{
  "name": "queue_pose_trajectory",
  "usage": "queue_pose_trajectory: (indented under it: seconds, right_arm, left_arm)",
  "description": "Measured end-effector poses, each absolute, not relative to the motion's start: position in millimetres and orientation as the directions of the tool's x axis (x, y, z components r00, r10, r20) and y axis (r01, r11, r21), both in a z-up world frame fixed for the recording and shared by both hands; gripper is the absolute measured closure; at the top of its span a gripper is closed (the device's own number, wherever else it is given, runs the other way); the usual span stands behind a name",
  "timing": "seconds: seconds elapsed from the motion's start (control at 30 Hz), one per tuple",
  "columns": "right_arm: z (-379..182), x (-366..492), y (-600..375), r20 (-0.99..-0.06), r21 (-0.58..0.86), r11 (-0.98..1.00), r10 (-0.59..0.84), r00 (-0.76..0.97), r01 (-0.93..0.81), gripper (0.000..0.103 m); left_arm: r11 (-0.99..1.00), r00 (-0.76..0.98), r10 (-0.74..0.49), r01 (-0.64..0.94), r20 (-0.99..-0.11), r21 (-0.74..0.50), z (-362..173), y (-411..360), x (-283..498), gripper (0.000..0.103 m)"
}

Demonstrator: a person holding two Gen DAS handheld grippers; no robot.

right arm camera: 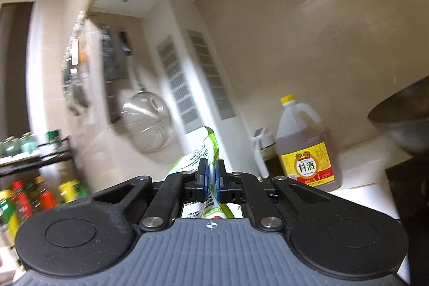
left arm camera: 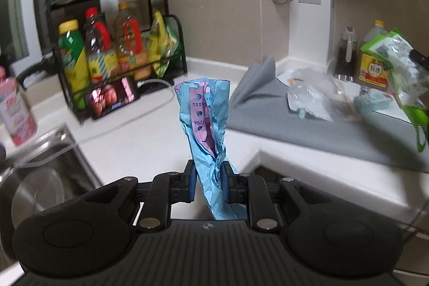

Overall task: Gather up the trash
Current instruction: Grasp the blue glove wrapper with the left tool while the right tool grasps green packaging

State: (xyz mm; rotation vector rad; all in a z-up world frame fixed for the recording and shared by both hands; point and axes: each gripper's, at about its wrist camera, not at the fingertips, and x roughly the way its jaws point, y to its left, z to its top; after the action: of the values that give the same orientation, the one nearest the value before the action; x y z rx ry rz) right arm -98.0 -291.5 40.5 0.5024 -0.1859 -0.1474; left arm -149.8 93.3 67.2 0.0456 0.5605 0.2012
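Left gripper (left arm camera: 207,182) jaws clenched low on crumpled blue-and-pink paper wrapper (left arm camera: 205,119), held above the white surface (left arm camera: 150,141); tall top could slip; right gripper (right arm camera: 211,177) jaws pinch green-and-white plastic packet (right arm camera: 207,152) by thin edge; could tear free.

The right claw (right arm camera: 211,174) pinches a green-and-white wrapper (right arm camera: 199,156), with a yellow-capped cooking wine jug (right arm camera: 308,149) beyond.

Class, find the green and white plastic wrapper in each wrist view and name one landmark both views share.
Left wrist view: the green and white plastic wrapper is at the far right edge, above the grey mat.
Right wrist view: the wrapper sits low centre, clamped in the right gripper.
Shared landmark: the yellow-capped, yellow-labelled jug.
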Motion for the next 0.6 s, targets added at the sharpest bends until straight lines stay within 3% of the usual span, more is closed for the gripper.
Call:
queue_pose_trajectory:
  seconds: [0.37, 0.6]
  right_arm:
    - [40, -238, -231, 0.056, 0.312, 0.95, 0.012, 0.998, -0.029, 0.097]
    - [23, -271, -186, -0.067, 0.26, 0.961, 0.117, 0.991, -0.096, 0.097]
  left_arm:
    - [0.981, 0.822, 0.19, -0.176, -0.537, 0.078, 48, 89, -231, 0.082]
    - [0.983, 0.815, 0.184, -0.164, -0.549, 0.087, 31, 76, -273, 0.082]
